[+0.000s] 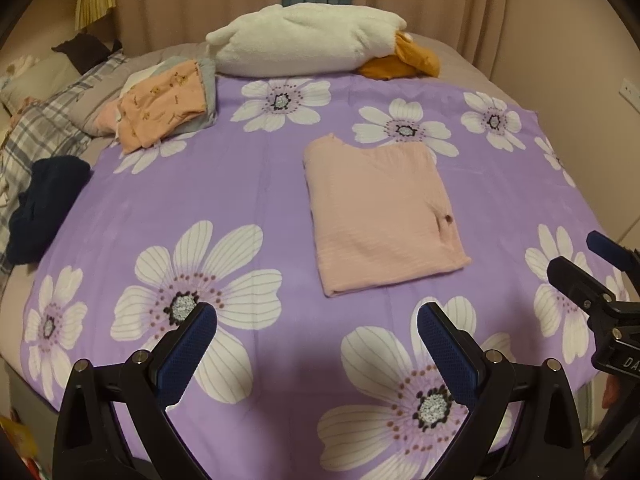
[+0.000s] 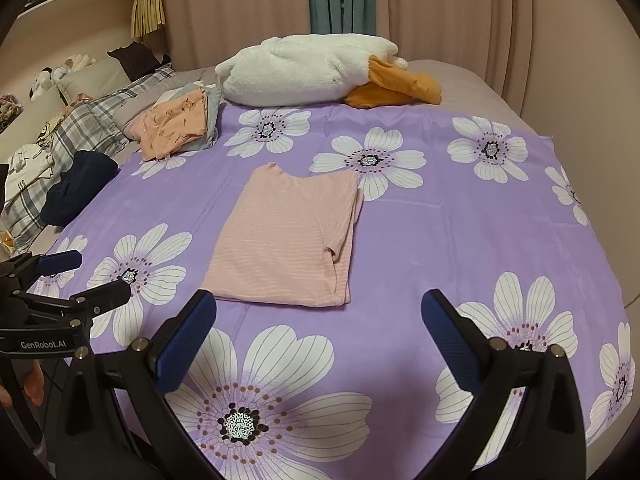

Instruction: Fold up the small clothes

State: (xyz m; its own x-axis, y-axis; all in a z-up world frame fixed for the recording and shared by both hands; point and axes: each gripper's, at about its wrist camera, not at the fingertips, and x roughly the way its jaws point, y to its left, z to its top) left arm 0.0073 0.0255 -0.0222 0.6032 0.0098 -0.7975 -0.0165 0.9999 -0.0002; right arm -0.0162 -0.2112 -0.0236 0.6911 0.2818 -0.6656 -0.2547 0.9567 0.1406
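Pink garment (image 1: 382, 216) lies folded, edges square, bare purple sheet (image 1: 260, 184) all round; both tools spread wide

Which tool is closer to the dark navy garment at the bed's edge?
Left. The left tool hovers open nearer the navy garment, which lies off to its left; the right tool, also open, sits farther across the purple floral sheet.
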